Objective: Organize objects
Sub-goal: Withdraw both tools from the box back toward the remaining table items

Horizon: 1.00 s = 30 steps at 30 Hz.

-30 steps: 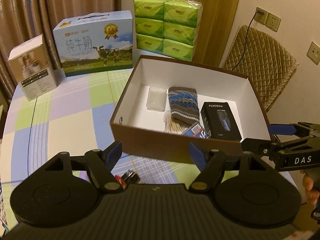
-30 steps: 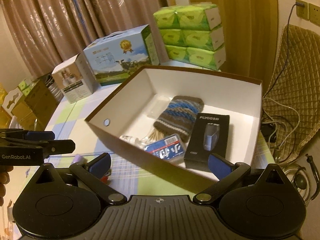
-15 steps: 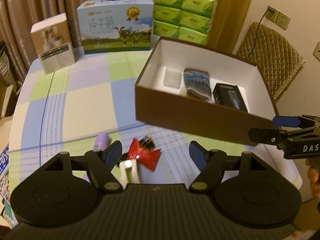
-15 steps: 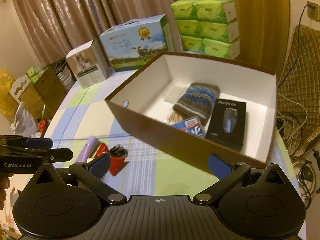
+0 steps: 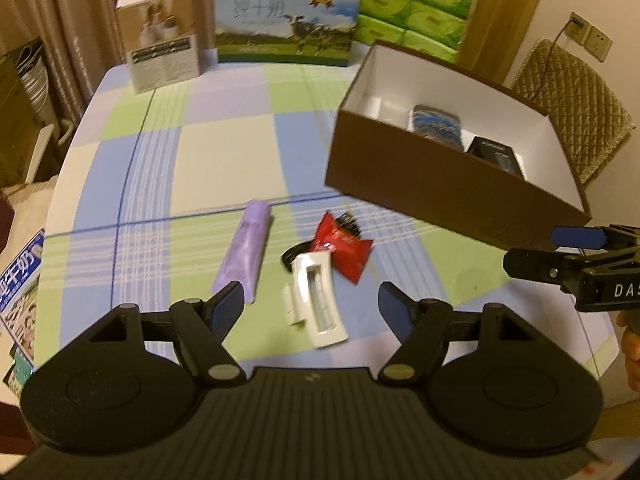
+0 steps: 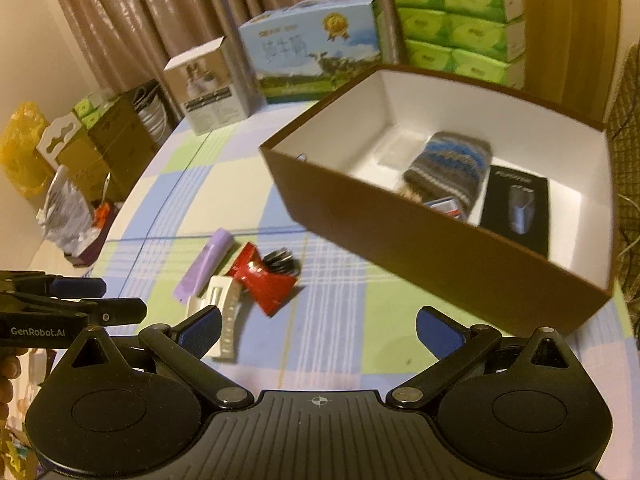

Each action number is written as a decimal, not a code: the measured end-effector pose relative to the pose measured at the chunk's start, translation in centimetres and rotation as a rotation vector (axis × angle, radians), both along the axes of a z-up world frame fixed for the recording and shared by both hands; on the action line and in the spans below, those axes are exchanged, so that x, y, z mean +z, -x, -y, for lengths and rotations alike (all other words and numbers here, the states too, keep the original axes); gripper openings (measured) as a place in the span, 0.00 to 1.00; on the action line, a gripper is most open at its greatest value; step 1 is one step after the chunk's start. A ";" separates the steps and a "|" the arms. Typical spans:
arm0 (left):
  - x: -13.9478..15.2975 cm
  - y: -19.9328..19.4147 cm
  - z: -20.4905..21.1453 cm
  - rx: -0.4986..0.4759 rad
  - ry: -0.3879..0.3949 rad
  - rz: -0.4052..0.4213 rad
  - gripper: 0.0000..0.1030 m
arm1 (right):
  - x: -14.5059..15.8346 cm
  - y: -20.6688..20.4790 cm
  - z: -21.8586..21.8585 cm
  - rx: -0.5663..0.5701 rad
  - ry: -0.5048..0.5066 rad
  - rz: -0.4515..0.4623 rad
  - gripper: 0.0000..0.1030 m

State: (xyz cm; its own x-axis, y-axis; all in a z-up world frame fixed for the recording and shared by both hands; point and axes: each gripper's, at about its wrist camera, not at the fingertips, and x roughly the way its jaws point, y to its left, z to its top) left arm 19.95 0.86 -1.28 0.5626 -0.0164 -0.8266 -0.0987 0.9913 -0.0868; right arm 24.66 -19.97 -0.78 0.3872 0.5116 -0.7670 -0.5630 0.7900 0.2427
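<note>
A brown box (image 5: pixel 440 188) (image 6: pixel 400 236) with a white inside stands on the checked tablecloth; it holds a striped knit pouch (image 6: pixel 452 164), a black product box (image 6: pixel 516 208), a small blue pack (image 6: pixel 444 206) and a clear case. In front of it lie a purple tube (image 5: pixel 244 252) (image 6: pixel 204 264), a red packet (image 5: pixel 344 248) (image 6: pixel 264 280), a black clip bunch (image 6: pixel 280 260) and a white plastic piece (image 5: pixel 316 300) (image 6: pixel 224 320). My left gripper (image 5: pixel 312 312) is open and empty just above the white piece. My right gripper (image 6: pixel 316 328) is open and empty, right of the pile.
A blue milk carton (image 5: pixel 284 12), a white carton (image 5: pixel 160 36) and stacked green tissue packs (image 5: pixel 416 4) stand along the table's far edge. A padded chair (image 5: pixel 572 108) is to the right. Boxes and bags (image 6: pixel 72 152) crowd the floor at left.
Both grippers have pulled back from the box toward the table's near edge and risen. The loose items in front of the box have come into full view. Both stay open.
</note>
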 end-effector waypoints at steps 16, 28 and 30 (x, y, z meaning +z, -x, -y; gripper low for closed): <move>-2.5 1.8 -4.1 0.080 -0.004 -0.069 0.68 | -2.6 1.3 -5.3 0.067 0.027 -0.045 0.98; -3.9 2.2 -6.5 0.090 -0.003 -0.101 0.68 | -4.0 1.6 -8.3 0.074 0.047 -0.047 0.97; -4.2 2.1 -6.9 0.089 -0.003 -0.107 0.68 | -4.4 1.7 -9.1 0.086 0.050 -0.048 0.96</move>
State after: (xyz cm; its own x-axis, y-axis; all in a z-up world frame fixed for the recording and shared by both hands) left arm 17.80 7.72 -5.49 0.4707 0.0320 -0.8817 -0.1950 0.9784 -0.0686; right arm 22.94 -10.90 -5.18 0.3056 0.5024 -0.8088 -0.6182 0.7508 0.2328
